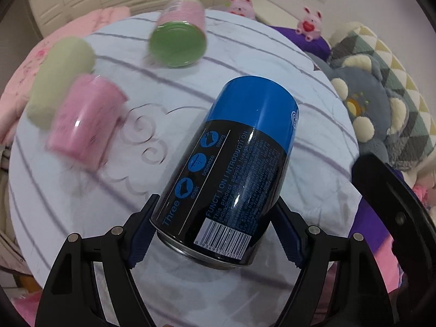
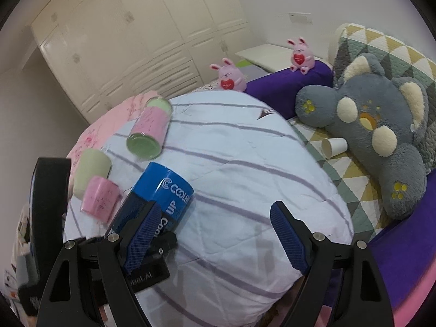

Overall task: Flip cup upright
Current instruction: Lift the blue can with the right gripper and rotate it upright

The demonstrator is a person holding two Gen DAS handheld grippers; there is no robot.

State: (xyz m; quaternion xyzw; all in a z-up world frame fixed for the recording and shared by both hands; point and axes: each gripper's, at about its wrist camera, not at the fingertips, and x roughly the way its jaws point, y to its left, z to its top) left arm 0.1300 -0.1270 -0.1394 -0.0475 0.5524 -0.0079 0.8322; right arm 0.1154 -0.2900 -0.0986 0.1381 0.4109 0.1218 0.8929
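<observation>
My left gripper (image 1: 212,231) is shut on a blue and black can-shaped cup (image 1: 239,158), gripping its near end; the cup tilts away over the striped white quilt (image 1: 245,60). The same cup shows in the right wrist view (image 2: 163,193) with the left gripper around it. My right gripper (image 2: 215,234) is open and empty above the quilt, to the right of the cup.
A pink cup (image 1: 84,122), a pale green cup (image 1: 60,79) and a pink can with a green base (image 1: 178,35) lie on the quilt. A paper cup (image 2: 333,147), a grey plush (image 2: 376,125) and pink bunnies (image 2: 299,53) lie to the right.
</observation>
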